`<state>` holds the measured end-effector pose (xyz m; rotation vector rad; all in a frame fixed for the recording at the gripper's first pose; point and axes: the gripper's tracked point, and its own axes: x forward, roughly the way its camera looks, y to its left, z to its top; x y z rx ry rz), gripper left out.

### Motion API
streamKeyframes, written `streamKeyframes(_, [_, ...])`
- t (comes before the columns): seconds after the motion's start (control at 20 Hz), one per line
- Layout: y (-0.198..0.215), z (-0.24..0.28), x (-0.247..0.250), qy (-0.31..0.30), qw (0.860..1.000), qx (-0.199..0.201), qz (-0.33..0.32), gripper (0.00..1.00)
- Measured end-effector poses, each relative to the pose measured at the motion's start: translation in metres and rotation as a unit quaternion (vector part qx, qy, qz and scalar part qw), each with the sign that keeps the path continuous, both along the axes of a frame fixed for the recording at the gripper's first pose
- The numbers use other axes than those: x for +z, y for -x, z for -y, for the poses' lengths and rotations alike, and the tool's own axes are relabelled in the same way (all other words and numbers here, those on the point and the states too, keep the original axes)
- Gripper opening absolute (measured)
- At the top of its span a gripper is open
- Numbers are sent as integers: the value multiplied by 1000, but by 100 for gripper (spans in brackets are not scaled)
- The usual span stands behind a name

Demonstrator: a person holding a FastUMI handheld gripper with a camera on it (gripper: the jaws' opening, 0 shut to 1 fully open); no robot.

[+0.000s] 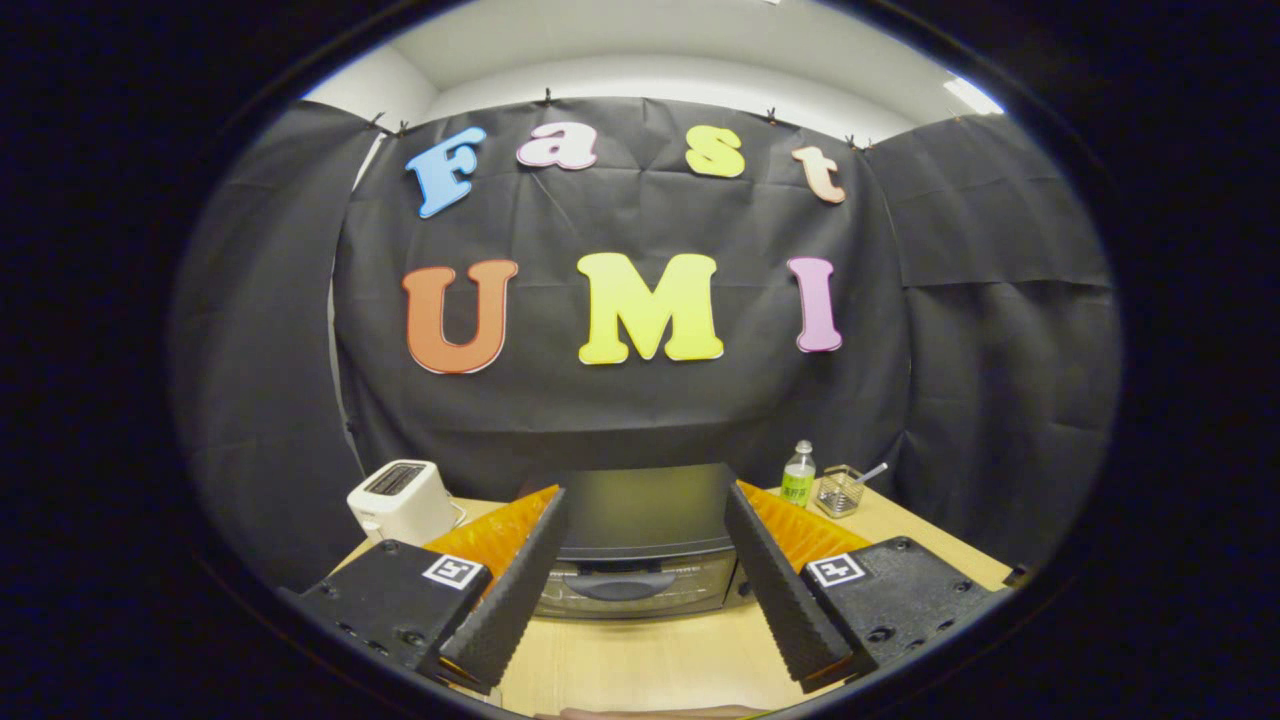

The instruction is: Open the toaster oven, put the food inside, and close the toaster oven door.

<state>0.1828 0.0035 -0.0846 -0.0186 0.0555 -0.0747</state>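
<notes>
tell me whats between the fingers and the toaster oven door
Nothing: in the gripper view only bare wooden table lies between the open fingers and the closed toaster oven just ahead.

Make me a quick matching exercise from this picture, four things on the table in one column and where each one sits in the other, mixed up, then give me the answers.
Things:
1. toaster oven
2. white toaster
3. green bottle
4. wire basket

Places:
A. beyond the left finger, beside the oven
B. straight ahead between the open gripper fingers, door closed
C. farthest out beyond the right finger, with a utensil in it
D. just beyond the right finger, between oven and basket

Pairs: 1-B, 2-A, 3-D, 4-C
</notes>
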Motion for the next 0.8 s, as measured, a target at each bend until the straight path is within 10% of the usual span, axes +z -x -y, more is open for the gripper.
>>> streamKeyframes(0.8, [-90, -5, -137, -18, 989, 0, -149, 100])
